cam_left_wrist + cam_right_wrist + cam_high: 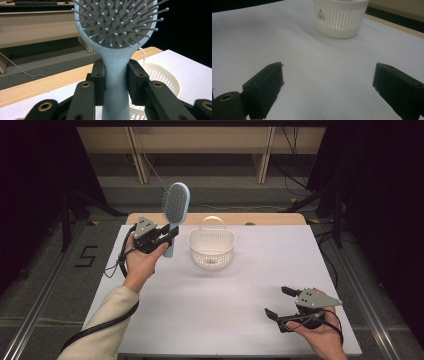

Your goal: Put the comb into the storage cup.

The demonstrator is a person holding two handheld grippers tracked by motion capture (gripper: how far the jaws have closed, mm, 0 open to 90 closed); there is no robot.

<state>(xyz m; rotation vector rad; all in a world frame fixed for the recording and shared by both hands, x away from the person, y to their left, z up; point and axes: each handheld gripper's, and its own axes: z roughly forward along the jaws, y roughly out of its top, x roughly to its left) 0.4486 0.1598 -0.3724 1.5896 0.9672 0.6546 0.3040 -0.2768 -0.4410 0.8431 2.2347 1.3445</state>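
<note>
The left gripper [167, 236] clamps the pale-blue plastic paddle hairbrush [174, 207] by its handle, upright, just left of the white slotted plastic basket [212, 251]; the right gripper [278, 303] gapes empty, well nearer the person.

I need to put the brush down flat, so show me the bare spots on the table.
Most of the table is bare: the wide stretch between the basket and the near edge, and the strip right of the basket. The right gripper takes the near right corner. The left gripper holds the brush upright close beside the basket.
</note>
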